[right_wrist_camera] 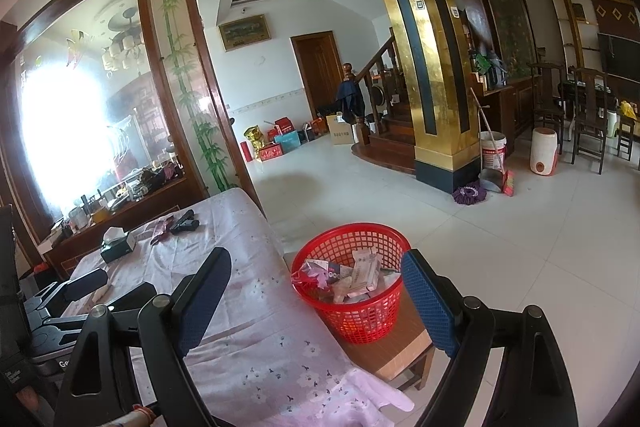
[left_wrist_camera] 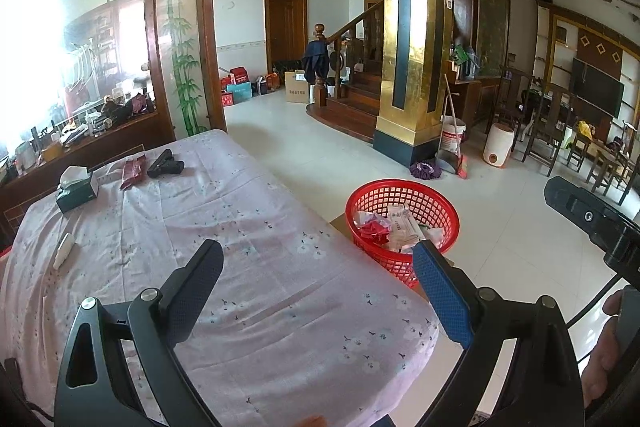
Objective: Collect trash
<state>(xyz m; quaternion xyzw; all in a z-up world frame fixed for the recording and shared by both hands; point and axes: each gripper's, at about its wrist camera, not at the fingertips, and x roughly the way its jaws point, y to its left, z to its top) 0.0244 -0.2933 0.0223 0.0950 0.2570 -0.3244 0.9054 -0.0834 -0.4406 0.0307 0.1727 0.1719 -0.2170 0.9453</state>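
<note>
Left wrist view shows the bench (left_wrist_camera: 248, 211) with its pink flowered cloth filling the lower left of the frame. At the right centre the red basket (left_wrist_camera: 402, 227) stands on a low wooden stool just beside the bench, and it already holds much trash (left_wrist_camera: 394, 227): crumpled red wrappers, white papers and small boxes. So I judge that most of the collecting is done.

In the upper left part of the bench some things remain: a green tissue box (left_wrist_camera: 77, 189), a dark red packet (left_wrist_camera: 133, 171), a black object (left_wrist_camera: 166, 165) shaped like a toy pistol, and a small white piece (left_wrist_camera: 64, 251) near the left edge. Which of these count as trash, I cannot tell; the packet and the white piece seem the most probable.

The left tool (left_wrist_camera: 318, 291) is wide open and holds nothing. In the right wrist view the right tool (right_wrist_camera: 316, 295) is also spread open and empty, in front of the basket.
</note>
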